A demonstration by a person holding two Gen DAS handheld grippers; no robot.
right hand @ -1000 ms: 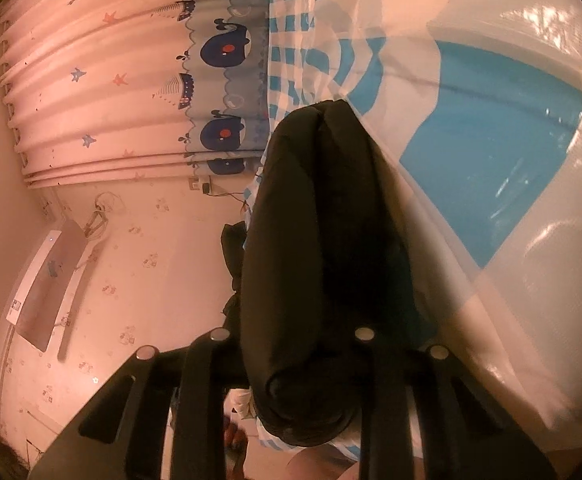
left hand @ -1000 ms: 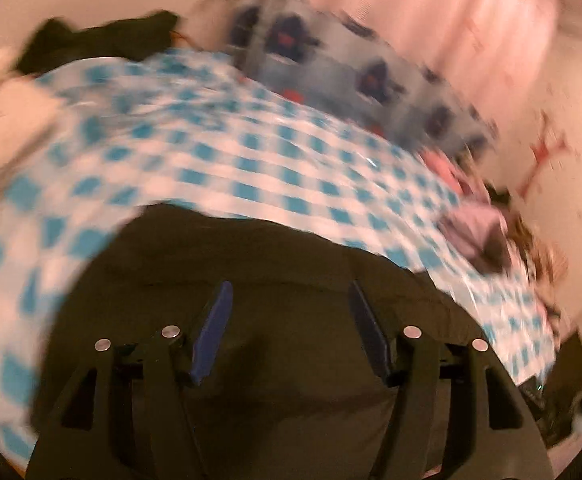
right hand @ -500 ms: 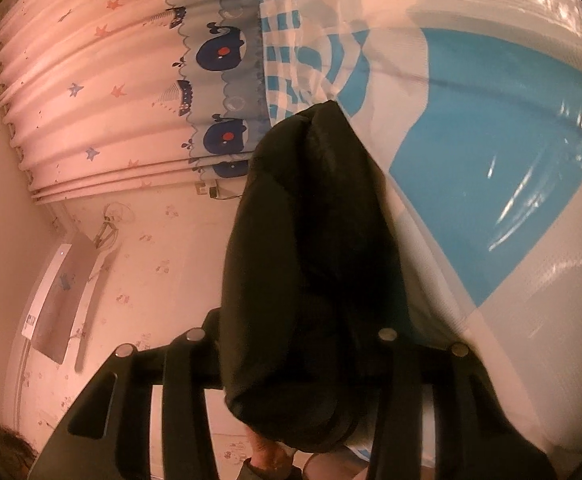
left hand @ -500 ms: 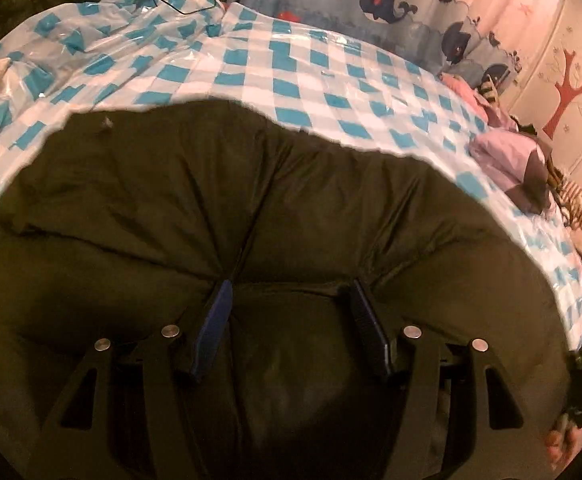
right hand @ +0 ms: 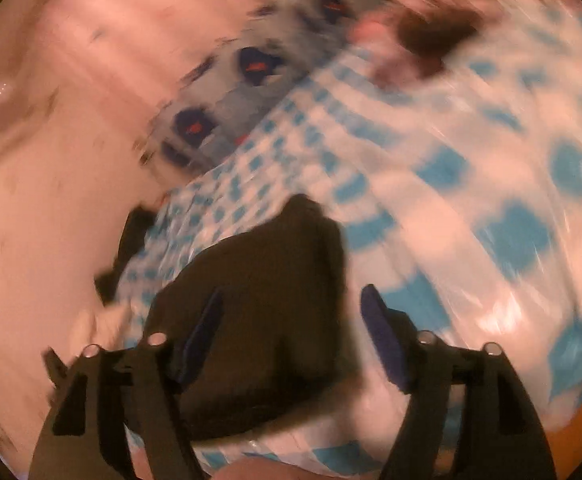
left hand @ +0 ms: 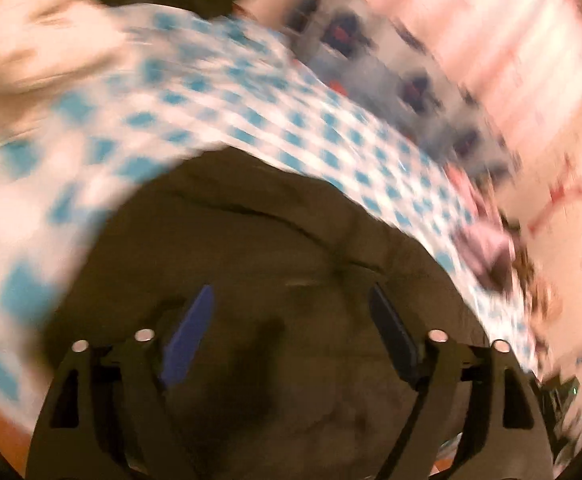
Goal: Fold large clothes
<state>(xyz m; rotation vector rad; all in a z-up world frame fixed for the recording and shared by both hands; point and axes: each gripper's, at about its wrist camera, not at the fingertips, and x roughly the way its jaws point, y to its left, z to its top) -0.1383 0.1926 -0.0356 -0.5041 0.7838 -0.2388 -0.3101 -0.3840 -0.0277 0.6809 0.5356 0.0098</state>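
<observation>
Both views are smeared by motion. A dark olive, padded garment (left hand: 291,264) lies in a heap on the blue-and-white checked plastic sheet (left hand: 219,120) that covers the bed, at its near edge. In the left wrist view the left gripper (left hand: 291,300) hangs over this garment with its blue-padded fingers (left hand: 189,336) spread wide; its jaws have just been opening, and the cloth lies below and between them without either pad pressing on it. In the right wrist view the right gripper (right hand: 293,304) also has its jaws standing apart, having just been opening; the folded dark bundle sits between the fingers toward the left one, and whether that pad touches it cannot be told through the blur. Beyond the far edge of the sheet hangs a pink curtain with a grey whale-patterned band (left hand: 411,80), and a pink-and-dark bundle of clothes (left hand: 487,248) lies at the sheet's right side.
</observation>
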